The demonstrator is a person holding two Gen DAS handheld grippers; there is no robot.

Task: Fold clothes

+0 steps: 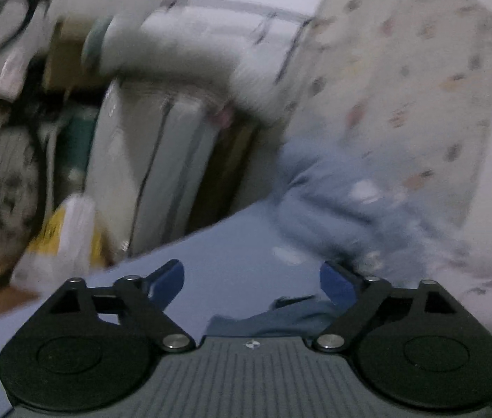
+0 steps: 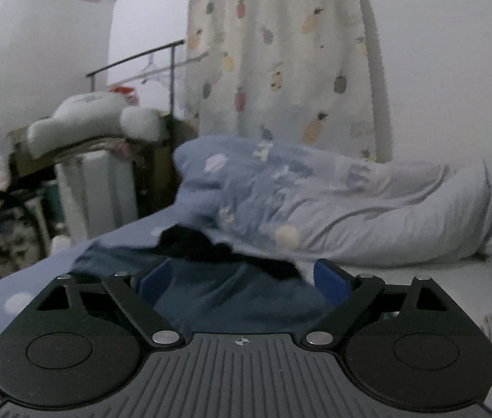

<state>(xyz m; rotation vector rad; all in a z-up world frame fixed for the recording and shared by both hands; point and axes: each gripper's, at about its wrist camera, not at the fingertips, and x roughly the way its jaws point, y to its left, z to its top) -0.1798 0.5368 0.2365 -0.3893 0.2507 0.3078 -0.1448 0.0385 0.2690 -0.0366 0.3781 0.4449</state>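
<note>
Right wrist view: your right gripper (image 2: pixel 242 278) stood jaws apart over the teal garment (image 2: pixel 232 299) on the bed (image 2: pixel 420 278). Left gripper (image 1: pixel 251 282) likewise apart, garment just beneath, near the bed's edge.

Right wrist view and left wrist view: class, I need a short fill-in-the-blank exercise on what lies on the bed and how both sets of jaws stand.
1. The teal garment lies on the ____ bed sheet.
2. A ____ garment lies just beyond it.
3. The right gripper has its jaws ____.
4. The curtain is printed with ____.

Missing words: blue; black; open; pineapples
</note>
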